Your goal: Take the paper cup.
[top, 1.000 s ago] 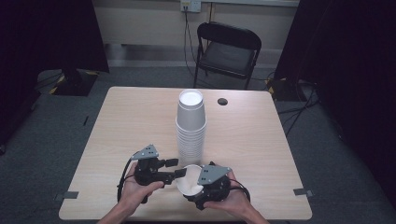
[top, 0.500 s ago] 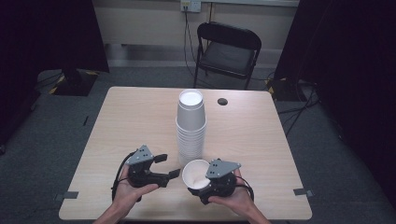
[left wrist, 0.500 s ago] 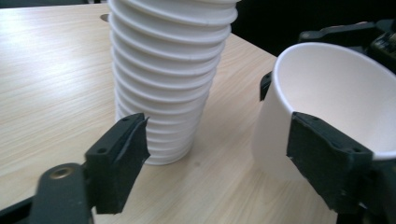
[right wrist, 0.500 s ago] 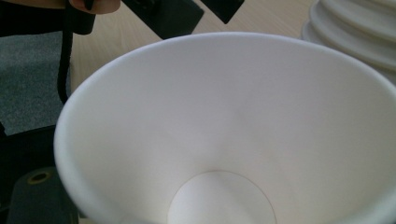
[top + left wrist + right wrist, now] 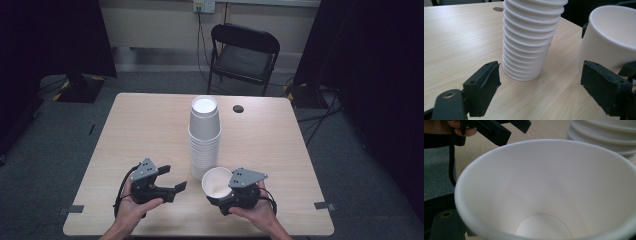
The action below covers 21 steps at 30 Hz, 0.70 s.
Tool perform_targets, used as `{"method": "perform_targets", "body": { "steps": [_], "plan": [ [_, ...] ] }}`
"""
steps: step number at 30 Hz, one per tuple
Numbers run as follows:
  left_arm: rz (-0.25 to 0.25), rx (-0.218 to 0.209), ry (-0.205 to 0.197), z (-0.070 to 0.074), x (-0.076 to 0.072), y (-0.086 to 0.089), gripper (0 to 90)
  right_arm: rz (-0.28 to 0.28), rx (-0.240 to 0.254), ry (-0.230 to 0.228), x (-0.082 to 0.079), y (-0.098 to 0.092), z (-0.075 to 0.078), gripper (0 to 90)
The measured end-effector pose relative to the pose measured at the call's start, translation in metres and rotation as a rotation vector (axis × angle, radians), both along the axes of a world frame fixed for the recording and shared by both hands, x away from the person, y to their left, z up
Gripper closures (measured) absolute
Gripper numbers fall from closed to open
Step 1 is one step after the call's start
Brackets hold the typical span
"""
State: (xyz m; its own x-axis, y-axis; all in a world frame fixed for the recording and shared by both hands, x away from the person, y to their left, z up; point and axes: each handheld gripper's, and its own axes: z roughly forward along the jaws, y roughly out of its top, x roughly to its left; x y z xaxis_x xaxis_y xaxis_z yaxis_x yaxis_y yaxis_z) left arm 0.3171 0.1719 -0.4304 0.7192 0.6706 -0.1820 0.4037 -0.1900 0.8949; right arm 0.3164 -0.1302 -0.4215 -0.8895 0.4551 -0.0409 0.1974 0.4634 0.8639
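Single cup: a white paper cup point(image 5: 216, 182) sits in our right gripper point(image 5: 220, 199), mouth tilted up, just in front of the foot of the cup stack point(image 5: 204, 137) and clear of it.
Stack: nested white cups standing upside down mid-table point(image 5: 150, 130), bases upward, rims flaring toward the wood.
How the cup handles: we judge it very light and thin-walled — it will dent or go oval under a hard squeeze, and the smooth paper may slip. The rolled rim is the stiffest part, so the wall just below the rim is the place to take hold, with gentle pressure.
Right claw: it carries the cup; in the right gripper view the cup's inside point(image 5: 549, 192) covers the jaws, so we read it as clamped on the wall, pads unseen.
Left claw: our left gripper point(image 5: 176, 179) has just been opening, and its jaws now stand wide apart with nothing between them, as the left gripper view shows; one pad point(image 5: 487, 85) hangs over bare wood.
Against a second ago: then both grippers met at the cup — now the left one has let go and drawn back to its own side, while the cup stays with the right.
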Motion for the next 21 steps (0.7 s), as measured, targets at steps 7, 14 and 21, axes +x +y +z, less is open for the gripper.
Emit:
{"method": "perform_targets", "body": {
  "steps": [7, 14, 21],
  "plan": [
    [0.011, 0.016, -0.005, -0.006, 0.000, 0.007, 15.4, -0.060, 0.044, 0.011, 0.005, -0.012, 0.004, 13.7],
    [0.027, 0.046, -0.010, -0.011, 0.002, 0.011, 15.5, -0.130, 0.075, 0.010, 0.016, -0.024, 0.010, 13.9],
    [0.035, 0.044, -0.011, -0.012, 0.002, 0.014, 15.5, -0.187, 0.106, 0.006, 0.029, -0.034, 0.017, 14.1]
  ]
}}
